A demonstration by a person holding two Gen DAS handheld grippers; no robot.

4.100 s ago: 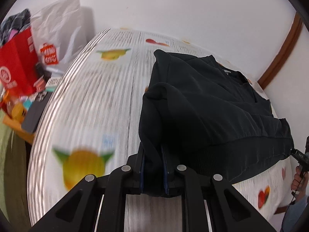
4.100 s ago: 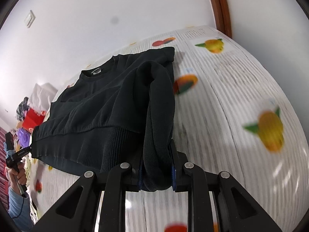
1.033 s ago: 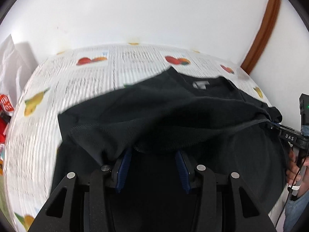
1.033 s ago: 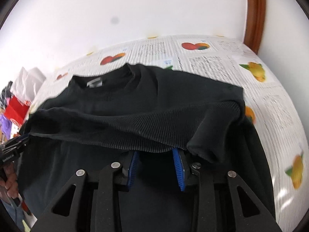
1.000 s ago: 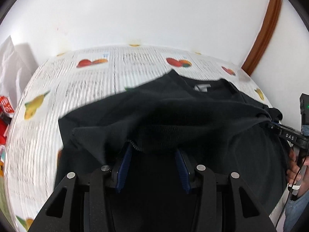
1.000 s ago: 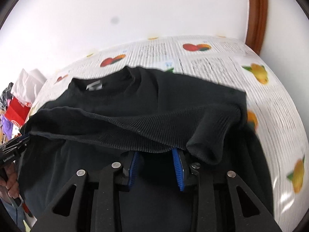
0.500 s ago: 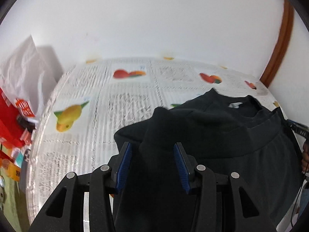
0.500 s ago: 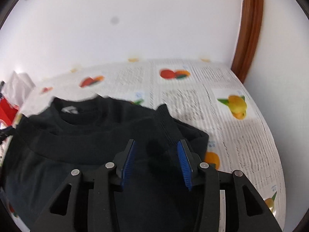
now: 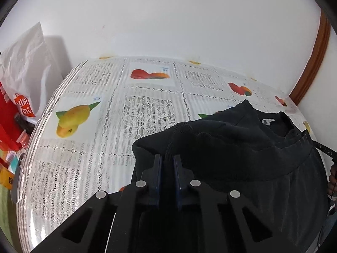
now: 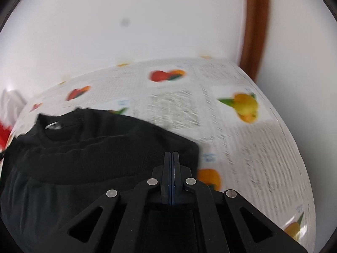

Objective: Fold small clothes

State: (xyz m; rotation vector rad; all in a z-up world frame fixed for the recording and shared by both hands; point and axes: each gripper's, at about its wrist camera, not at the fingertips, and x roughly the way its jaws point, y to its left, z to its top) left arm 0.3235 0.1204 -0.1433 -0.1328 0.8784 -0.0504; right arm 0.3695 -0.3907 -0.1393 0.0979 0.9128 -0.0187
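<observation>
Sweater [image 9: 242, 154], black, folded, lies on fruit-print tablecloth [image 9: 105, 126], lower right of left wrist frame, lower left of right wrist frame [image 10: 94, 147]; collar with white tag toward the wall. Left gripper [image 9: 167, 162]: fingers nearly together, pinching a ridge of fabric at the sweater's left edge. Right gripper [image 10: 171, 160]: pads pressed flat together, no cloth visible between them, tips over the sweater's right edge. Right wrist frame is blurred. White bag [image 9: 27, 67] and red bag [image 9: 8, 122] at left edge
</observation>
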